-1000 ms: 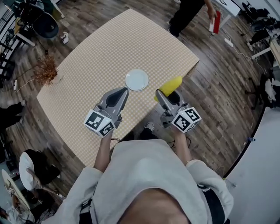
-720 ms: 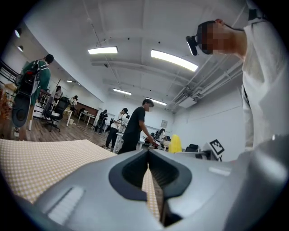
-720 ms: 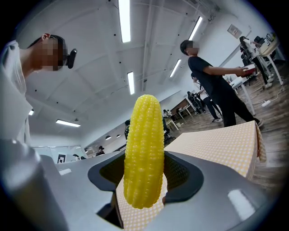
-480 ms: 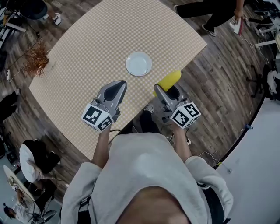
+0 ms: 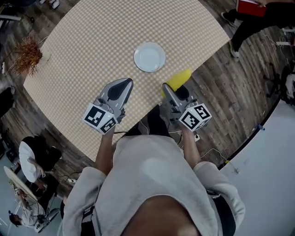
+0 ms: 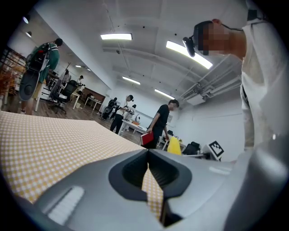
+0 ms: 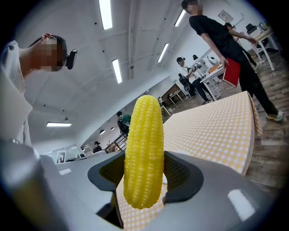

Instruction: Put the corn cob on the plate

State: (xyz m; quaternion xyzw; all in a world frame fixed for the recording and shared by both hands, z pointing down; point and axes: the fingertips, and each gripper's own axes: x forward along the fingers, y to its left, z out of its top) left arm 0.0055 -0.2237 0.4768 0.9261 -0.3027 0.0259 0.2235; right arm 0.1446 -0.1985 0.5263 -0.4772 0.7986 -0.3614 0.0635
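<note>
**Corn cob gripped at the tabletop's edge, plate bare**

We start with the one container out here. A small round white plate [image 5: 150, 57] sits flat on the beige checked tabletop [image 5: 92, 41], and its whole white face shows bare. The knobbly yellow corn cob [image 5: 179, 78] is not on it yet.

We find the cob in the right gripper [image 5: 171, 90]. In the head view that is down and to the right of the plate, about over the tabletop's near edge and well apart from the plate. In the right gripper view the fingers [image 7: 180, 173] clamp the cob [image 7: 143, 158] from both sides, low on its length. Its tapered end sticks out well past them.

The left gripper [image 5: 120, 87] hangs alongside, over the cloth. Its fingers are closed on each other, tips meeting, with only checked cloth showing through behind them [image 6: 148, 153].

Now for what we can't quite see. From the head view the right gripper's body covers the cob's lower end, and we cannot tell whether either gripper touches the cloth. A person in black carrying a red folder [image 5: 251, 7] is cut off by the top edge. A dried brown plant [image 5: 26, 54] sits at the tabletop's left side. Our own pale grey sweatshirt [image 5: 152, 184] blocks everything below the grippers.
</note>
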